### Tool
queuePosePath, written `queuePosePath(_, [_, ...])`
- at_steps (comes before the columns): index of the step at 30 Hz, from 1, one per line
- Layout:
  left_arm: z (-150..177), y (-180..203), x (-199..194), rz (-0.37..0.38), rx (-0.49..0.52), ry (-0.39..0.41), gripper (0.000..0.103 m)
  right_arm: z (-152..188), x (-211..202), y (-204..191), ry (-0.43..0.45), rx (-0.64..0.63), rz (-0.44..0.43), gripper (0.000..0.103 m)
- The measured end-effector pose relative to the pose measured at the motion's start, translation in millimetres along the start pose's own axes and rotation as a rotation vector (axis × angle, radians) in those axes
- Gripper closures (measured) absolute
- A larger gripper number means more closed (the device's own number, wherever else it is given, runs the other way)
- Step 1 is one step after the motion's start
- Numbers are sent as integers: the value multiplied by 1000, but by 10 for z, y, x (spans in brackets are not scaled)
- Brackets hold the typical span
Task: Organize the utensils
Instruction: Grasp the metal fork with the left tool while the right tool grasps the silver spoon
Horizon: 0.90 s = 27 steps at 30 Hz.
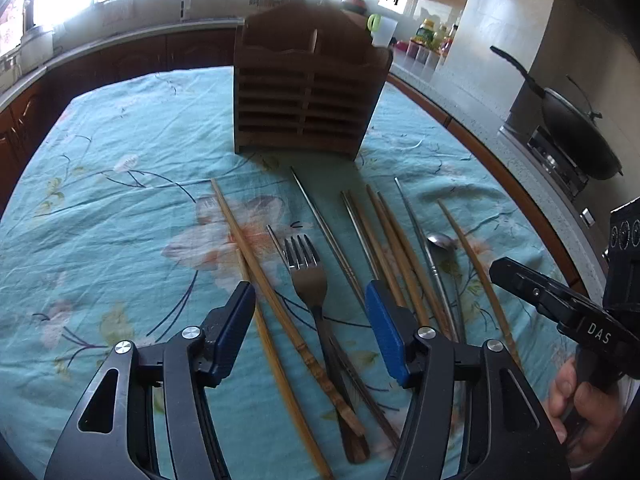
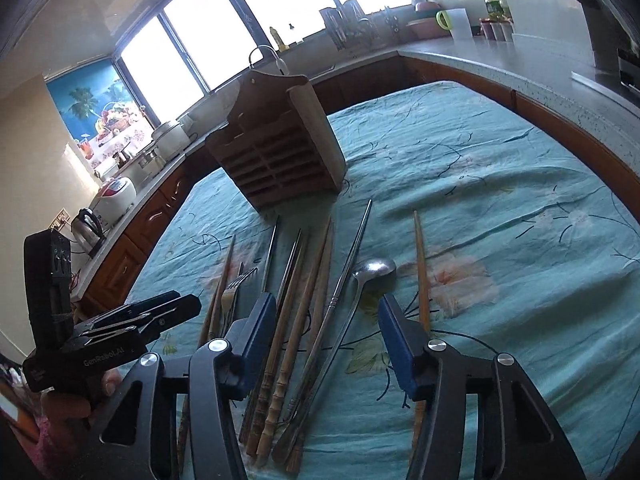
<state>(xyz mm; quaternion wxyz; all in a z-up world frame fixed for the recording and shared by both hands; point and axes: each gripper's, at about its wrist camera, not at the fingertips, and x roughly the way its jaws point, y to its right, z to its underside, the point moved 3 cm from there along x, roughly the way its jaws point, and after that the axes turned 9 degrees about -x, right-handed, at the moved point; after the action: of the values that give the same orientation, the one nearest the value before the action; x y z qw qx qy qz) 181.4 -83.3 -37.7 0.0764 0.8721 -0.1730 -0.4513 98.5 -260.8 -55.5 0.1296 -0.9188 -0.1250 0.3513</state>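
A slatted wooden utensil holder [image 1: 308, 96] [image 2: 280, 148] stands upright at the far side of the table. In front of it, loose on the cloth, lie a fork [image 1: 306, 268] [image 2: 236, 284], a metal spoon [image 1: 440, 241] [image 2: 376, 268], several bamboo chopsticks [image 1: 248, 248] [image 2: 308, 280] and metal chopsticks [image 1: 320, 216] [image 2: 352, 256]. My left gripper [image 1: 309, 288] hovers open over the fork and a bamboo chopstick, its pads touching nothing. My right gripper [image 2: 326, 299] is open above the spoon handle and chopsticks, gripping nothing.
A teal floral tablecloth [image 1: 120, 200] covers the table. A counter wraps around it, carrying a wok on a stove [image 1: 576, 128], bottles, a kettle [image 2: 88, 228] and a rice cooker [image 2: 116, 196]. A hand [image 1: 580, 408] holds the right gripper's handle.
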Motion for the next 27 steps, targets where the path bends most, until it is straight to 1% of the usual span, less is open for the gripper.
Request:
queuePosePath(3, [-22,-5,129,-18,-3,-42,50,-13,110,51,-39,19,4,55])
queuePosePath(6, [-28,1,227,-21,1,-80,56,-18,224,105,-77,32,8,58])
queuePosePath(9, [-42,21,288,-46,36,-82,60,-12,364,150,-116,49,2,61])
queuePosePath(11, [-58,30,318,-73,53,-85,68,-10,437,185,-138,70,-10,64])
queuePosePath(12, [-61,36,326,-64,56,-94,79,-13,447,204,-135,78,-16,67])
queuePosePath(13, [-68,35,347,-56,57,-105,80,-25,451,212,-132,78,-14,68])
queuePosePath(14, [-67,41,354,-57,65,-106,80,-27,458,219,-133,77,-16,78])
queuePosePath(15, [-62,53,357,-61,80,-103,80,-25,467,228,-139,82,-21,91])
queuePosePath(16, [-62,67,364,-63,90,-101,80,-18,481,242,-147,86,-22,95])
queuePosePath(21, [-43,40,263,-28,64,-86,81,-34,377,206,-106,74,-38,100])
queuePosePath(27, [-92,3,-79,32,8,-5,81,-146,165,129,-49,48,-47,101])
